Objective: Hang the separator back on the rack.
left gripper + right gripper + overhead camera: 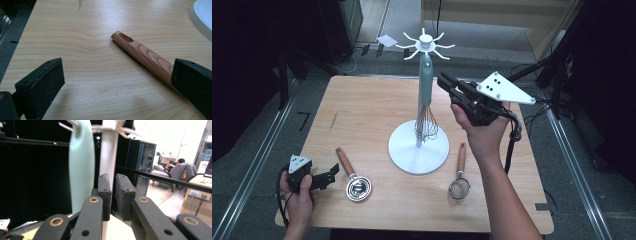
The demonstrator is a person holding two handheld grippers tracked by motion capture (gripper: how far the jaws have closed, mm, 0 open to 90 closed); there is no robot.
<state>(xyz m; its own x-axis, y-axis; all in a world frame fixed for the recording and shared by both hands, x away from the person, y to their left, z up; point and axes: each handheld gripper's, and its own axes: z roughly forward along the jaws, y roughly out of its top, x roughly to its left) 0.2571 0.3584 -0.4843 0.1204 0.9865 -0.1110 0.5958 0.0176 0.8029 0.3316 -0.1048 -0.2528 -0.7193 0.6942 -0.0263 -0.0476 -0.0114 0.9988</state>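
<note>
Right gripper [446,82] raised above the far right part of the light wooden counter [362,105], pointing at the mint-green handled wire whisk [426,95]. Jaws nearly together, a narrow gap between the pads, nothing pinched; not touching the whisk.

Whisk hanging from a prong of the white utensil stand with round base and spoked top [418,147], wires down, right against the stand's post. Stand at the counter's middle, slightly toward the near edge. In the right gripper view, whisk handle [81,167] just left of the white post [108,150], both beyond the jaw tips.

Left gripper [331,176] low at the near left corner of the counter, jaws spread wide, empty. Wooden-handled metal measuring spoon [353,180] lying flat just right of it, bowl toward the near edge, handle angled toward the far left. In the left gripper view, that wooden handle [142,53] passes behind the right-hand jaw; contact cannot be told.

Small wooden-handled mesh strainer [460,177] lying flat near the near edge, right of the stand base, close to the right forearm.
</note>
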